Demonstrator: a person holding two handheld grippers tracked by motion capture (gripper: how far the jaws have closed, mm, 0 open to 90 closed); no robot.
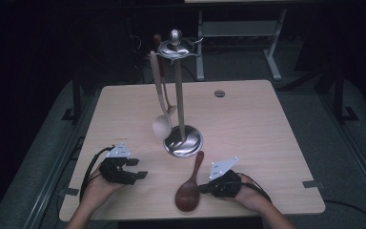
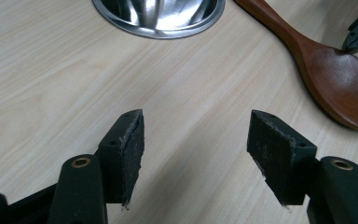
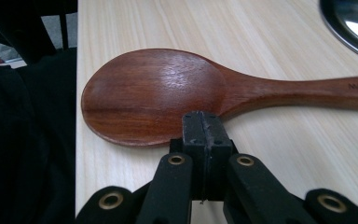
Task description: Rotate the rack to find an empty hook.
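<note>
A dark brown wooden spoon [image 1: 188, 191] lies flat on the table near its front edge, bowl toward me and handle pointing at the stand. My right gripper [image 1: 201, 188] is shut, and its joined tips [image 3: 204, 126] rest at the rim of the spoon's bowl [image 3: 154, 93] with nothing between the pads. To the left, my left gripper [image 1: 140, 175] hovers low over bare wood. Its jaws [image 2: 196, 140] stand open and empty, and the spoon [image 2: 340, 88] lies off to their right.
A steel utensil stand [image 1: 178, 95] with a round base [image 1: 183, 140] rises mid-table. A pale wooden spoon [image 1: 162, 125] and another utensil hang from its top. The light wood table [image 1: 248, 124] has a small round grommet [image 1: 219, 93] at the back.
</note>
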